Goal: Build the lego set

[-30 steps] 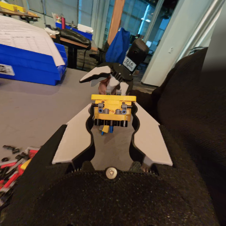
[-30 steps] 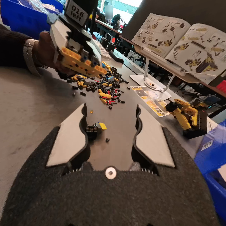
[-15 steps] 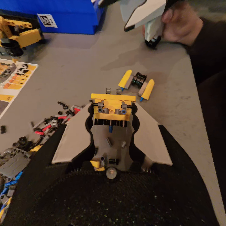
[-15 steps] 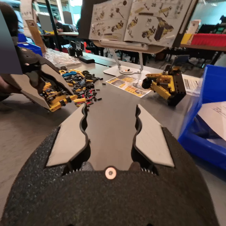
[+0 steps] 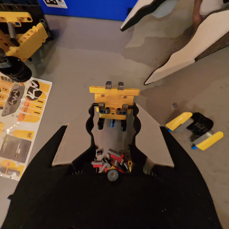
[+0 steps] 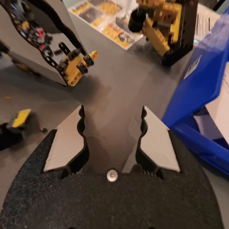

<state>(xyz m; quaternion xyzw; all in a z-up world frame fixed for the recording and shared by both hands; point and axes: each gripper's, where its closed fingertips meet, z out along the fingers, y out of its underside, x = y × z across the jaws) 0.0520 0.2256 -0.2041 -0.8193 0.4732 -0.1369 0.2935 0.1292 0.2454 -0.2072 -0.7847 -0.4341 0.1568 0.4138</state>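
Left gripper [image 5: 113, 109]: I read it as clamped on the yellow brick assembly [image 5: 114, 102], which sits between the fingertips, its flat top bar pointing away from the camera and its black and blue pins hanging toward the palm.
Assembly position: held above the grey table [image 5: 76, 62]; from the right wrist view it shows at upper left, tilted, still between the two pale fingers [image 6: 74, 69].
Right gripper [image 6: 112, 111]: I see the jaws spread wide with only bare table between them (nothing gripped, nothing touched).
Right gripper, as seen by left camera: its two pale fingers [image 5: 173, 59] enter from the upper right, apart from the assembly.
Small sub-assembly [image 5: 194, 131]: black core with two yellow curved pieces, lying on the table to the right of the left gripper, well clear of both tools.
Loose parts pile [image 5: 111, 161]: red, grey and black pieces visible on the table under the left gripper's palm.
Sticker sheet [image 5: 21, 123]: flat on the table at left.
Larger yellow-and-black model [image 5: 22, 37]: standing at upper left, just beside the blue bin [image 6: 198, 86].
Image quality: right wrist view is motion-blurred; fine detail there I cannot confirm.
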